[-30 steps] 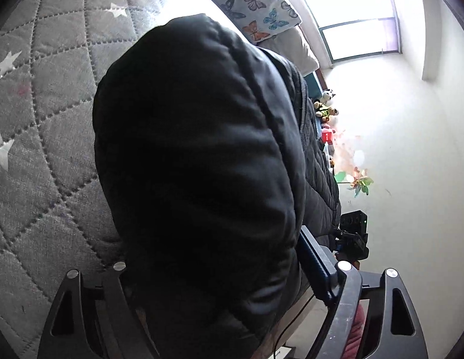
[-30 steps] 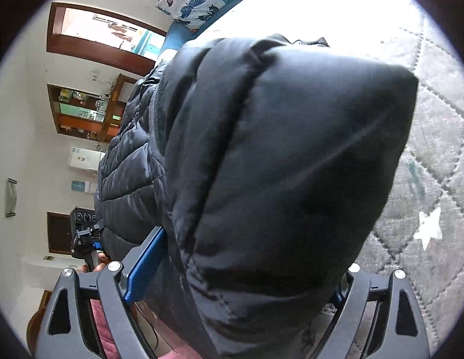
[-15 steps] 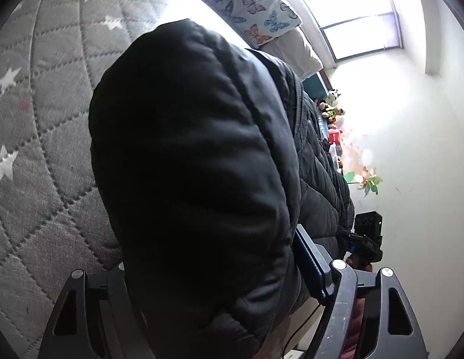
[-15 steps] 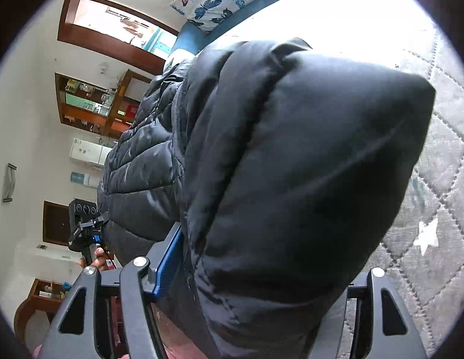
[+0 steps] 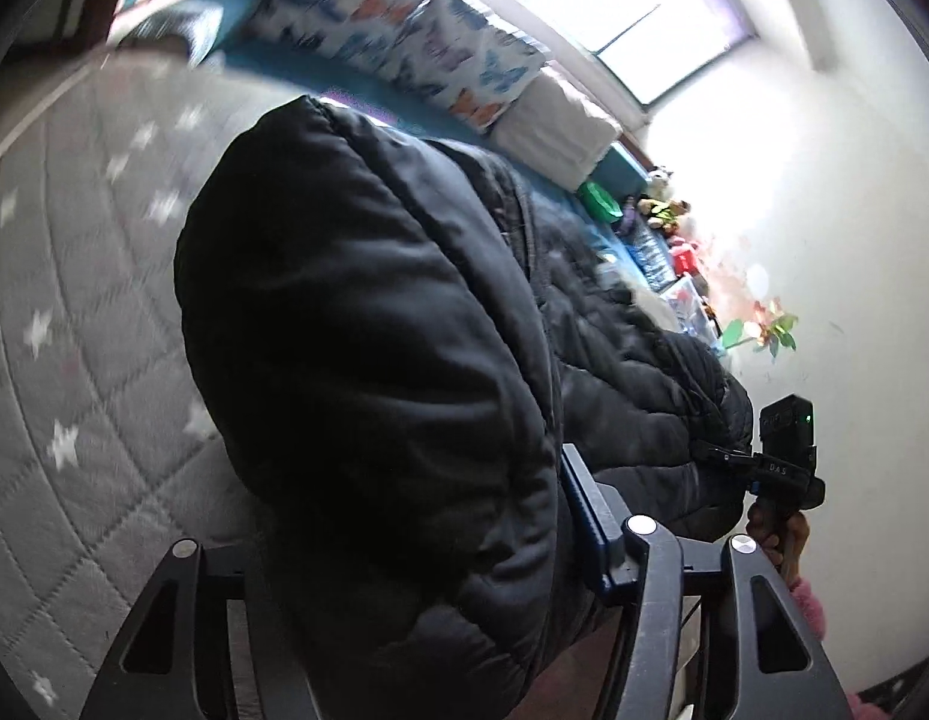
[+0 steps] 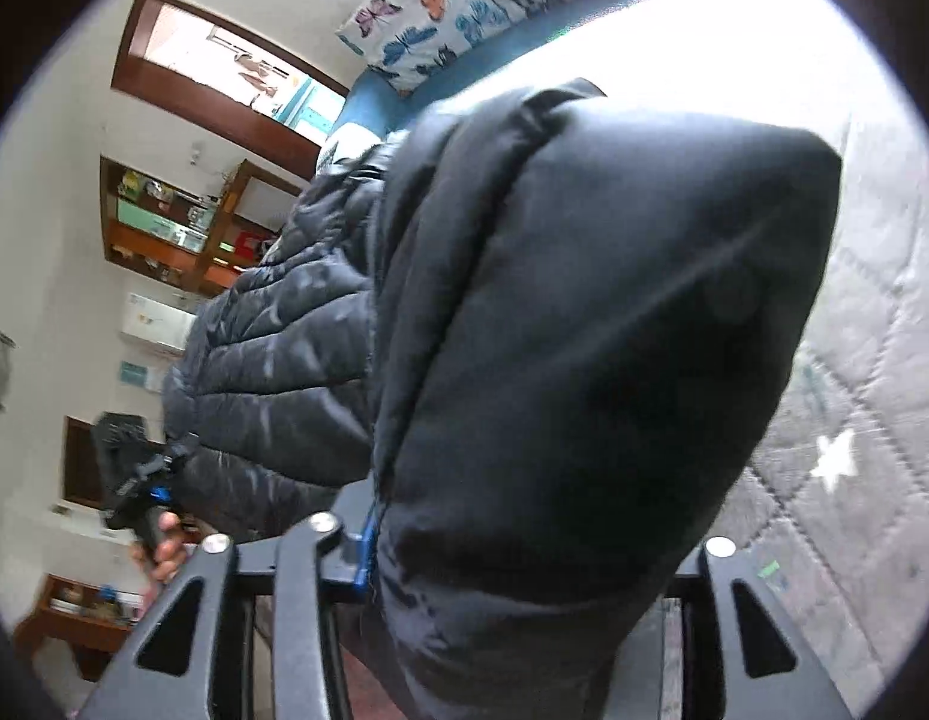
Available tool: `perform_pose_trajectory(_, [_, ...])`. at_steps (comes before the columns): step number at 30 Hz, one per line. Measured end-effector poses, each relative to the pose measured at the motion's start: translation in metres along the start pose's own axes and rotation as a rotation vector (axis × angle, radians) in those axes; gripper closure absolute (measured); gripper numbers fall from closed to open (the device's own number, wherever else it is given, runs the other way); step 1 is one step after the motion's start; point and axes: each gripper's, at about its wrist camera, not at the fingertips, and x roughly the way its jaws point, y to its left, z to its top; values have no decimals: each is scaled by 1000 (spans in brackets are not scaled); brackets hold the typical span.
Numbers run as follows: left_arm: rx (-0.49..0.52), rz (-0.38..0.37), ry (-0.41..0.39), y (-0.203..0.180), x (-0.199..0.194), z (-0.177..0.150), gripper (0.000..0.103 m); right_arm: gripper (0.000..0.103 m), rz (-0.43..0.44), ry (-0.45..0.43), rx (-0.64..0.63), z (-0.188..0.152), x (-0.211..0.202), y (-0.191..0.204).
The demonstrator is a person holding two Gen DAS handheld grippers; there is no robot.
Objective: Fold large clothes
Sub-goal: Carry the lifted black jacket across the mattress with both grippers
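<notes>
A black quilted puffer jacket (image 5: 368,360) hangs between my two grippers above a grey star-patterned quilt (image 5: 74,360). My left gripper (image 5: 416,570) is shut on one bunched edge of the jacket, which fills the space between its fingers. My right gripper (image 6: 512,564) is shut on the other edge of the jacket (image 6: 584,330). The right gripper shows in the left wrist view (image 5: 788,456), and the left gripper shows in the right wrist view (image 6: 134,468). The fingertips are hidden by the fabric.
A butterfly-print pillow (image 5: 404,36) and a white pillow (image 5: 554,132) lie at the head of the bed. Toys and small items (image 5: 662,210) stand along the wall. Wooden shelves (image 6: 182,222) and a doorway (image 6: 224,78) are beyond the bed.
Both grippers have lifted and tilted with the jacket, so more of the pillows and room shows. The grip on the jacket is unchanged.
</notes>
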Motion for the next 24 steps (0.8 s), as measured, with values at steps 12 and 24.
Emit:
perform_pose_trajectory(12, [139,-140,49,-159,69,35,41,62,-155,-175,-60,-13,-130,9])
perform_pose_trajectory(24, [271,-241,141,-327,232,34,41,62,-312,-324,33,-42,-233,-80])
